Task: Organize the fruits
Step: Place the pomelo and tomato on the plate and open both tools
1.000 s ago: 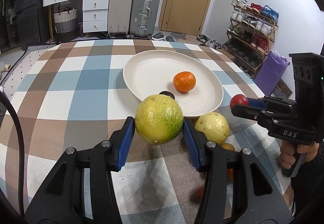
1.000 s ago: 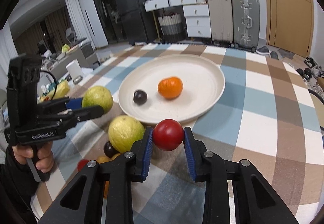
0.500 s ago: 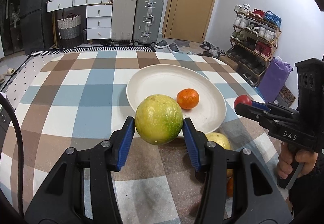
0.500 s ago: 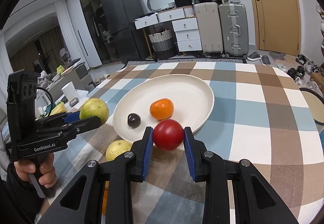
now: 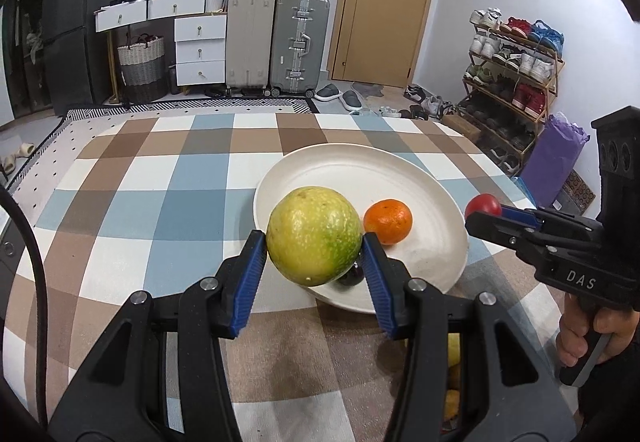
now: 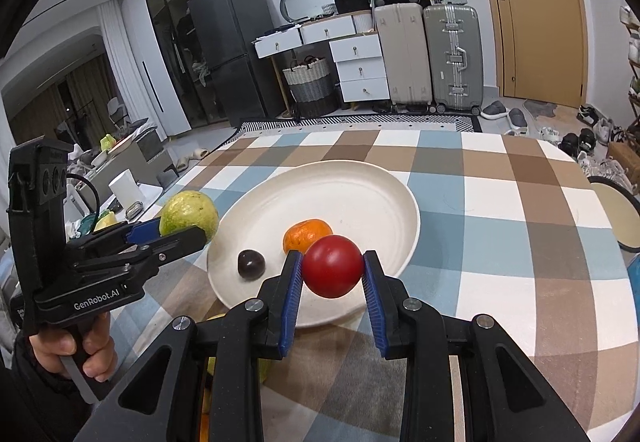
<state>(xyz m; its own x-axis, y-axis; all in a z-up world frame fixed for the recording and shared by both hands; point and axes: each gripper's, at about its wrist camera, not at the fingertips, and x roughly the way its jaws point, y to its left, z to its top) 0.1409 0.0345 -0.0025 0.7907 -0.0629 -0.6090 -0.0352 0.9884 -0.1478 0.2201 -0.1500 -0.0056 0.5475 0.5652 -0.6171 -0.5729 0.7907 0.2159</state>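
Left wrist view shows our left gripper (image 5: pixel 314 256) clenched on a large yellow-green guava (image 5: pixel 313 236), its blue pads (image 5: pixel 251 274) pressing both flanks and the fruit carried clear of the checked cloth on the desk (image 5: pixel 168 202), in line with the near rim of the cream plate (image 5: pixel 448 238). Our right gripper (image 6: pixel 331 274) grasps a red tomato (image 6: pixel 331 265) the same way, held up over the plate's near edge. On the plate already lie a mandarin (image 6: pixel 307 235) and a small dark plum (image 6: pixel 251 263), well apart from each other. To do this step well, we judge that each fruit should travel further in over the bare far half of the plate and come down low before we let go, since round fruit dropped from a height will likely roll. We would set the heavy guava down first, away from the mandarin, then place the tomato in the gap left, keeping the two grippers from crossing. Pads should part only once the fruit rests on the plate. More yellow and orange fruit shows dimly on the cloth beneath our grippers, so the task looks partly done. Compared with a second ago, both grippers have moved toward the plate and risen slightly: the second guava that lay in plain sight beside the plate is now nearly hidden under our left gripper, and the plum sits half behind the held guava, while both grips are unchanged.
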